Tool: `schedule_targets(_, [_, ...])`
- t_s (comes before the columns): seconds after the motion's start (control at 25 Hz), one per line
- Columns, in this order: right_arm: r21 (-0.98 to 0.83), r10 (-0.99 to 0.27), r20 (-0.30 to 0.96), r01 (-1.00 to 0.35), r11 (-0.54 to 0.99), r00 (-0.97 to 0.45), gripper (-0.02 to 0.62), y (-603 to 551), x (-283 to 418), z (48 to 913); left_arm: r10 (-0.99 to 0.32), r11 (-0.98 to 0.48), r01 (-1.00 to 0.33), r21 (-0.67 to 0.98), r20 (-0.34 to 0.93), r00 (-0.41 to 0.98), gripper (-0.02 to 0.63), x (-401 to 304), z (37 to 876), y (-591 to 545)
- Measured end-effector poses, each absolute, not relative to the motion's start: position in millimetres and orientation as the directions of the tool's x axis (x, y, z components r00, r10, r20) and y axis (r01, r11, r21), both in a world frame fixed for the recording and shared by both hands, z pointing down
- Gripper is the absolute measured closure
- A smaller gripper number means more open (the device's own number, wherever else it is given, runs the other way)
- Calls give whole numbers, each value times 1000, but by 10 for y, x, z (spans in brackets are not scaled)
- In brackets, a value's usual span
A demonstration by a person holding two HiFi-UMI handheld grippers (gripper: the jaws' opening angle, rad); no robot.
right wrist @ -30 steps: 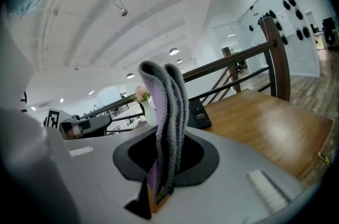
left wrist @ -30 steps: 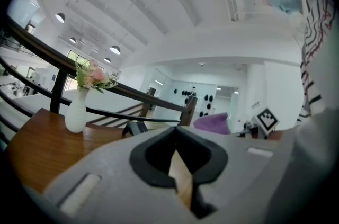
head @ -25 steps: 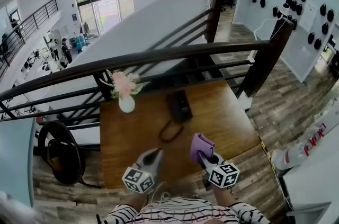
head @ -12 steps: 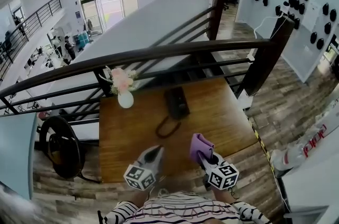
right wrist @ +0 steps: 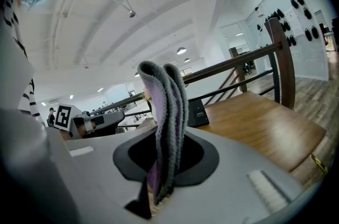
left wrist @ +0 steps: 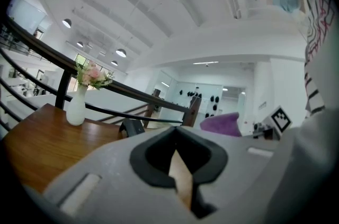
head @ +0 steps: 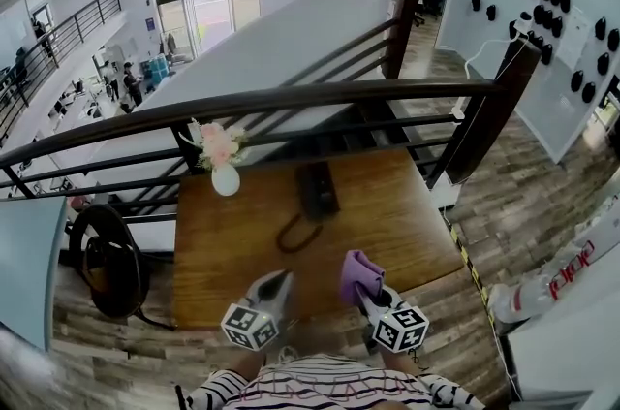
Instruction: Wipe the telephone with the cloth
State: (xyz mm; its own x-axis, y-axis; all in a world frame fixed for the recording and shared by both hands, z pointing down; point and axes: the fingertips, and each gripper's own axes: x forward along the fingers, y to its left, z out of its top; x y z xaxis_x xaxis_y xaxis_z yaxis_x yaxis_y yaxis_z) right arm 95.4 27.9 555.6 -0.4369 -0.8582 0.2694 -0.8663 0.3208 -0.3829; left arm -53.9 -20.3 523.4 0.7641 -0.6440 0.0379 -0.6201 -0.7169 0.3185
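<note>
While the view has drifted a little over the last second, nothing in my hands has really shifted. My right tool (head: 367,292) still pinches the folded purple cloth (head: 359,268) upright between its jaws, and my left tool (head: 279,280) stays closed on nothing, both hovering over the near edge of the counter (head: 417,214). The telephone (head: 317,190) lies well apart from them, toward the railing side, with its cord (head: 291,238) looping my way, so I judge the wiping has not begun and the cloth must first be carried forward onto it.
</note>
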Motion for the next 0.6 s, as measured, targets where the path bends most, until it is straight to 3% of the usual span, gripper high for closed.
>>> schedule_targets(0.6, [-391, -839, 255, -845, 366, -481, 543, 445, 1150, 5556, -681, -680, -656, 327, 51, 731, 606, -349, 5313, 82])
